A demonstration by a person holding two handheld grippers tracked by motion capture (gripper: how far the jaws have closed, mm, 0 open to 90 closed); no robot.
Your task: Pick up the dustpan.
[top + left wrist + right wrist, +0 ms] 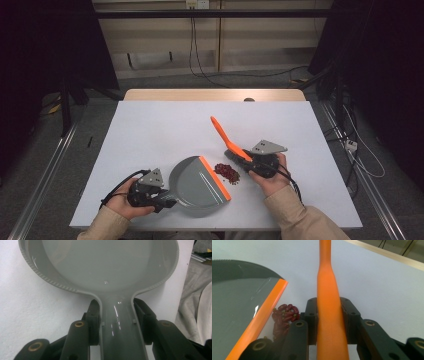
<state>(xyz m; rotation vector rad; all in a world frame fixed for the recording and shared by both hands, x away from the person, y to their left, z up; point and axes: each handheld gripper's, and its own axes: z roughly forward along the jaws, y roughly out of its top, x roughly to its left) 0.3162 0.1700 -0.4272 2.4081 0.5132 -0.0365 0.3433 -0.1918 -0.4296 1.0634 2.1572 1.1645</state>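
A grey dustpan (pixel 195 182) with an orange front lip (pixel 215 177) lies on the white table. My left gripper (pixel 167 200) is shut on its handle (pixel 120 325), the jaws pressed to both sides. A small heap of dark red beans (pixel 227 172) lies just off the lip, between pan and brush. My right gripper (pixel 245 160) is shut on an orange brush handle (pixel 225 136) that slants up and away; the same handle (pixel 328 305) runs between its jaws. The beans (pixel 284 315) sit left of those jaws, beside the lip (pixel 259 320). The brush head is hidden.
The white table top (pixel 165 125) lies bare toward the far side and left. A wooden strip (pixel 215 95) borders its far edge. The near edge runs close under both forearms. Cables cross the floor beyond and to the right.
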